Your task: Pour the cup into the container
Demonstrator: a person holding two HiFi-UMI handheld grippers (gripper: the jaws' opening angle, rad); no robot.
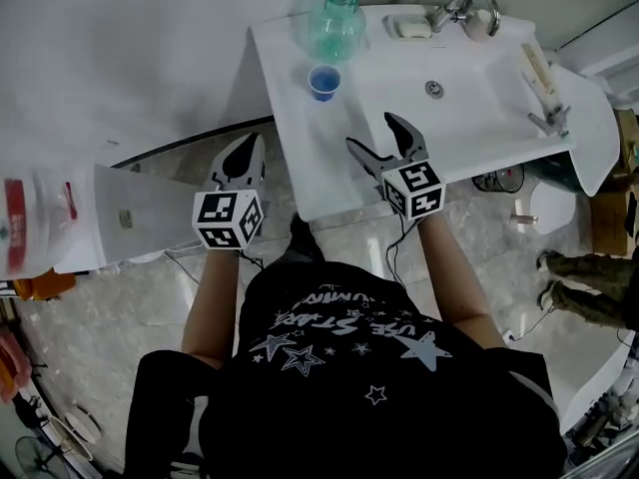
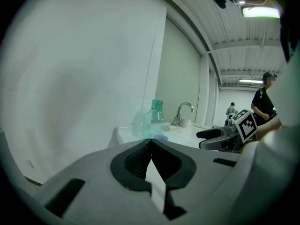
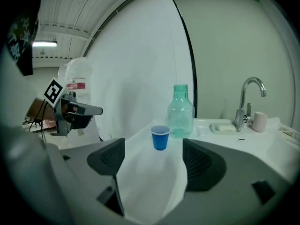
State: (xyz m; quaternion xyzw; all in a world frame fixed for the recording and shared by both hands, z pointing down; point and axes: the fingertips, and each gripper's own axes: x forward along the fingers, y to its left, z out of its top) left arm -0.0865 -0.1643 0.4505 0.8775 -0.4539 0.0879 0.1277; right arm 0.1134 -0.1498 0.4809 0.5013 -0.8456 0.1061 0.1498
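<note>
Jaws of the right gripper (image 1: 371, 131) are spread toward the blue cup (image 1: 322, 82) at upper centre, apparently for grasping; the left gripper (image 1: 252, 144) is held closed, empty.

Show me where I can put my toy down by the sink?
The white counter is bare between the blue cup and the near edge, left of the open right gripper. The back is crowded: green bottle, soap dish, faucet.
</note>
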